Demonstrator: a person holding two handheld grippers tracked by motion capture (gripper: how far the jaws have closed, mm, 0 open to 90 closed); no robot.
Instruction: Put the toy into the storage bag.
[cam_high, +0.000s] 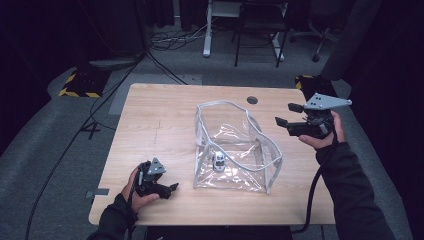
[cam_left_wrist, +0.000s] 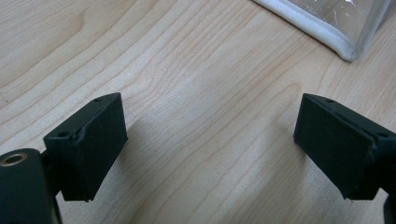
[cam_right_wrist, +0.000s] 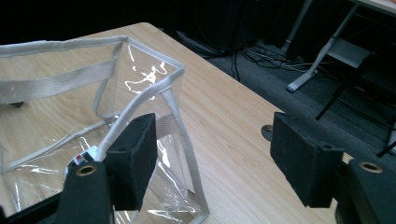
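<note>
Bag (cam_high: 235, 145), clear, stands open mid-counter (cam_high: 150, 125) with a toy car (cam_high: 218, 161) inside. Right hand-held gripper (cam_high: 286, 114) hovers beside it, jaws apart, empty; left hand-held gripper (cam_high: 171, 189) rests wide, empty.

toy car (cam_high: 218, 161) in bag (cam_high: 260, 132), mid-table (cam_high: 150, 120)
</note>
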